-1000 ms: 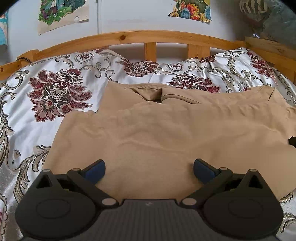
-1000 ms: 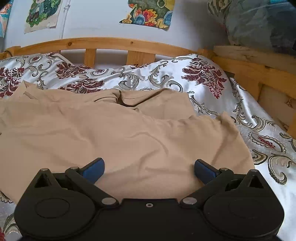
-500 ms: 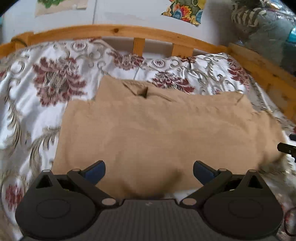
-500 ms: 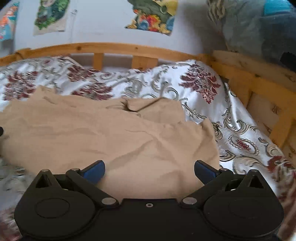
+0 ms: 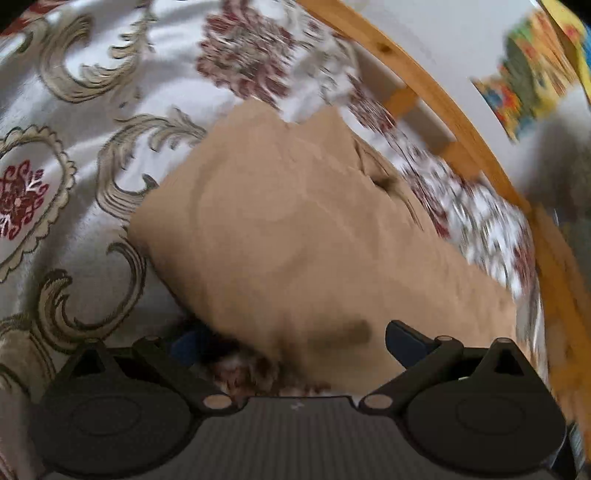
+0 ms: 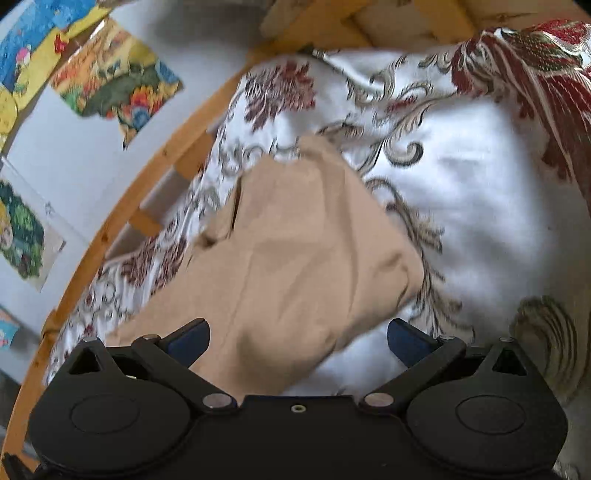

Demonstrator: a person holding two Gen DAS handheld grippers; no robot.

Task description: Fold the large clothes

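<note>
A tan folded garment (image 5: 295, 229) lies flat on the floral bedspread (image 5: 74, 110). In the left wrist view my left gripper (image 5: 295, 341) is open, tilted, straddling the garment's near left corner; its blue fingers (image 5: 406, 341) stand wide apart with cloth between them but not pinched. In the right wrist view the same tan garment (image 6: 295, 258) runs away from me, and my right gripper (image 6: 297, 339) is open over its near right end, blue fingers (image 6: 408, 341) spread, one beside the cloth on the white spread. Both views are motion-blurred.
A wooden bed rail (image 5: 424, 85) curves along the far side, with a white wall and colourful pictures (image 6: 114, 81) behind it. The white, red and gold bedspread (image 6: 461, 203) surrounds the garment. A raised wooden frame (image 6: 369, 18) sits at the bed's corner.
Both grippers have swung outward and rolled, the left toward the garment's left end, the right toward its right end. Each view now looks along the garment at a tilt. Jaws stay open.
</note>
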